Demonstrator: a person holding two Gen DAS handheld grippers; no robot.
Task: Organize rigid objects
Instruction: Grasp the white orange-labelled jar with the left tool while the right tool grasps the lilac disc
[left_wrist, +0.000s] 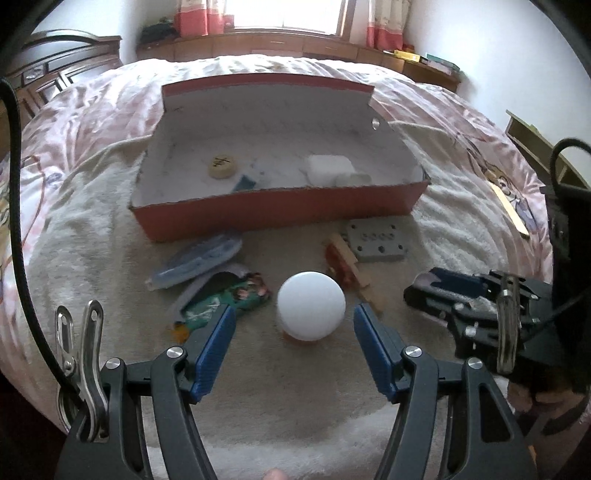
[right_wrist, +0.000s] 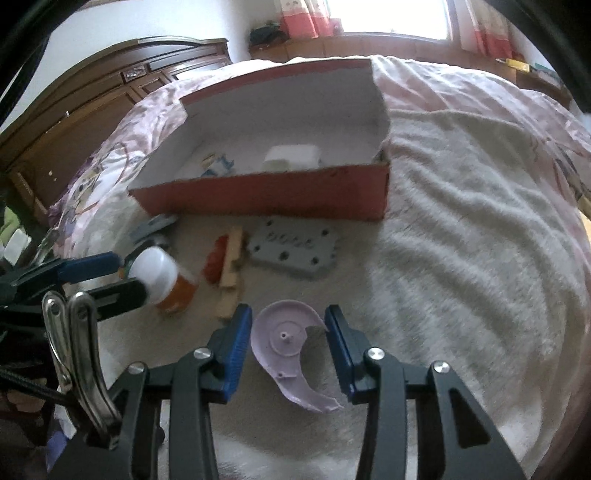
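Note:
An orange bottle with a white cap stands on the cream blanket between the open jaws of my left gripper; it also shows in the right wrist view, with the left fingers on either side of it. My right gripper is open around a broken lilac plastic disc lying flat; the jaws stand just apart from its edges. The open red cardboard box lies beyond, holding a white block, a round wooden piece and a small blue item.
Loose on the blanket before the box: a grey drilled plate, a red and wooden toy, a blue-grey case, a green patterned packet. A dark wooden headboard stands at the left.

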